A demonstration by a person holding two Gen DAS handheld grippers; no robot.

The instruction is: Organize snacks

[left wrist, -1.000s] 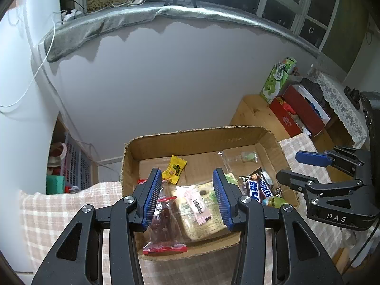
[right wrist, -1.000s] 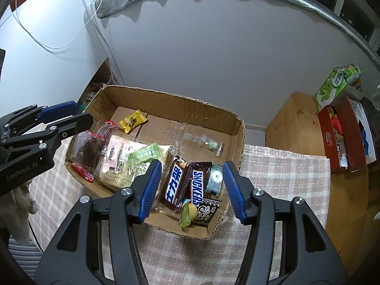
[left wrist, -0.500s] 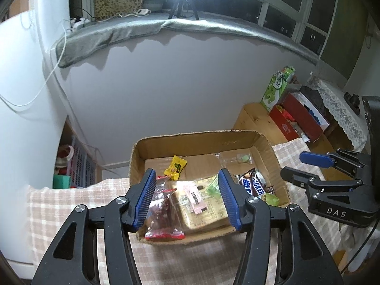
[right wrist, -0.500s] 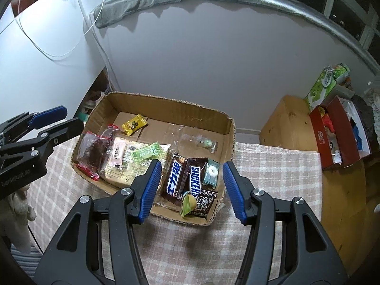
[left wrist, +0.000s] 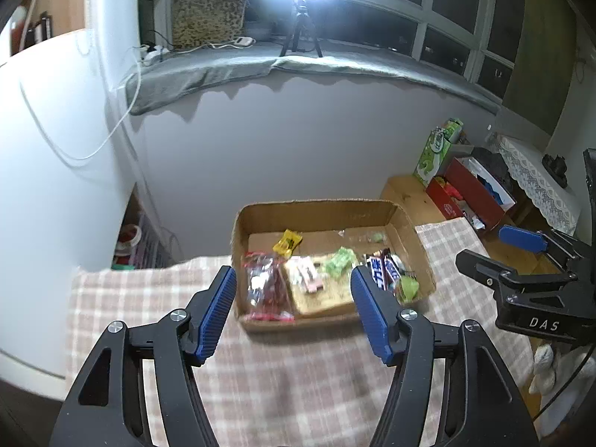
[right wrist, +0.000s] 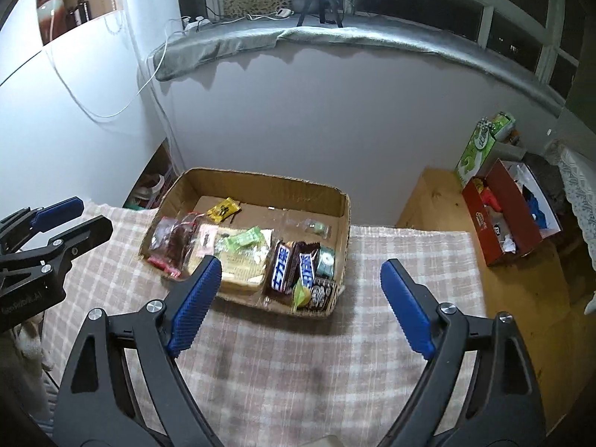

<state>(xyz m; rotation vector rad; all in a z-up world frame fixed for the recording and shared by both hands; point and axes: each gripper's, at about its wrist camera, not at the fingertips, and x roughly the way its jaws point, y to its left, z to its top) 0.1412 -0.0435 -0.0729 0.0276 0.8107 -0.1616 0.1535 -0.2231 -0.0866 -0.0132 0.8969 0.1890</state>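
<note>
**Both tongs hang empty over a full snack box**

The room is dim but for one glaring lamp on a tripod at the window; a grey blanket droops along the sill above a pale wall; off to the right a wooden side table carries a red box of odds and ends and a green carton.

The checked tablecloth covers the work surface, soft and a little rumpled; on it sits the shallow cardboard box, near the far edge of the cloth.

The left gripper and right gripper both hover above the cloth, short of the box, jaws spread wide, nothing between them.

Inside the box the snacks lie crowded: a red-trimmed clear bag at the left, a flat tan packet beside it, two Snickers bars to the right, a green wrapped sweet on top, a yellow candy alone at the back.

The risks, as I judge them: the near wall is low and torn, so a careless reach could drag the light box across the loose cloth; the wrappers overlap, so a pinch might lift two at once or slip off glossy film.
</note>
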